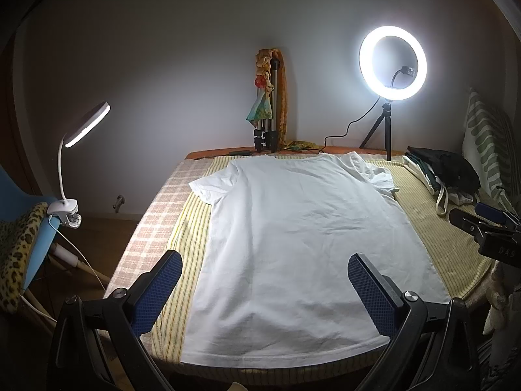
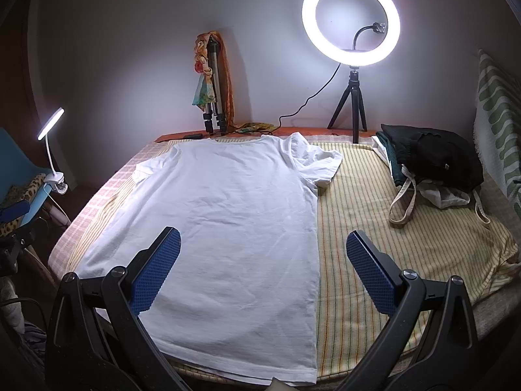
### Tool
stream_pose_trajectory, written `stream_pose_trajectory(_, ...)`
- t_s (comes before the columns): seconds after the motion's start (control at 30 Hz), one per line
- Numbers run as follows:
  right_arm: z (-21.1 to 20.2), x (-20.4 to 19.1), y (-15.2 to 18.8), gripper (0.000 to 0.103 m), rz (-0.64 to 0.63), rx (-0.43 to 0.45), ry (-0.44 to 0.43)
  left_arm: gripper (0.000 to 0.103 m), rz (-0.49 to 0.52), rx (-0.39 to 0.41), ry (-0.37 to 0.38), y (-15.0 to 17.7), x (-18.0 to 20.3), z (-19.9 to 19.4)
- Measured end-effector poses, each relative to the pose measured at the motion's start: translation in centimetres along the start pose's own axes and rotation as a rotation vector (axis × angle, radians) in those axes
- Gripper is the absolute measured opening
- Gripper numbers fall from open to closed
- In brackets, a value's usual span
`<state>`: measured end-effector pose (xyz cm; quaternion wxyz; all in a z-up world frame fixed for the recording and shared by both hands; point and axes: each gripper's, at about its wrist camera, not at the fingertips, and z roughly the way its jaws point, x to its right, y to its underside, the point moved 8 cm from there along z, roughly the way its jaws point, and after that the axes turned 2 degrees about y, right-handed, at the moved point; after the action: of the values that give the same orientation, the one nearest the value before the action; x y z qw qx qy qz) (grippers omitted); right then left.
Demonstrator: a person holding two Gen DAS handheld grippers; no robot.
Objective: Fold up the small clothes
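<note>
A white T-shirt (image 1: 299, 228) (image 2: 228, 221) lies spread flat on a yellow striped cloth (image 1: 449, 228) (image 2: 374, 221), hem near me and collar toward the wall. Its right sleeve (image 2: 320, 163) is crumpled; the left sleeve (image 1: 211, 185) lies flat. My left gripper (image 1: 263, 260) hovers open above the hem's left part, blue pads wide apart with nothing between them. My right gripper (image 2: 262, 241) stands open above the shirt's lower right edge, also holding nothing. The right gripper's body (image 1: 488, 228) shows at the right of the left wrist view.
A lit ring light on a small tripod (image 1: 392, 62) (image 2: 351, 21) stands at the back right. A folded tripod draped with scarves (image 1: 268, 97) (image 2: 211, 84) leans on the wall. Dark clothes and a tote bag (image 2: 433, 163) lie right. A clip lamp (image 1: 84, 127) sits on a blue chair left.
</note>
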<state>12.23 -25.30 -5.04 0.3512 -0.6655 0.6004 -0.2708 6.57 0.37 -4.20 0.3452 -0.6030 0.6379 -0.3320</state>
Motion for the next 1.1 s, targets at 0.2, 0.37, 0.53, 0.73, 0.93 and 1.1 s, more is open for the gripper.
stream_pose_trajectory(0.2,0.0,-0.6,-0.3,0.103,0.004,0.008,-0.008,0.103,-0.039,-0.045,0.025,0.5,-0.2,0.0)
stream_pose_trajectory(0.37,-0.2,-1.5,-1.3,0.103,0.016,0.036,-0.091,0.103,-0.089,-0.081,0.044,0.8,-1.1,-0.2)
stream_pose_trajectory(0.53,0.1,-3.6,-2.5,0.103,-0.031,0.035,-0.145,0.1,-0.115,-0.124,0.033,1.4,-2.7,-0.1)
stream_pose_trajectory(0.73,0.7,-5.6,-4.2,0.103,-0.042,0.055,-0.191,0.093,-0.165,-0.127,0.089,3.4,-5.2,-0.7)
stream_pose_trajectory(0.93,3.7,-8.5,-6.8,0.103,-0.085,-0.035,-0.295,0.071,-0.302,-0.256,0.076,7.9,-9.0,-0.1)
stream_pose_trajectory(1.1,5.9,-11.6,-9.0,0.1,-0.145,-0.057,-0.336,0.04,-0.413,-0.34,0.123,11.7,-9.9,1.1)
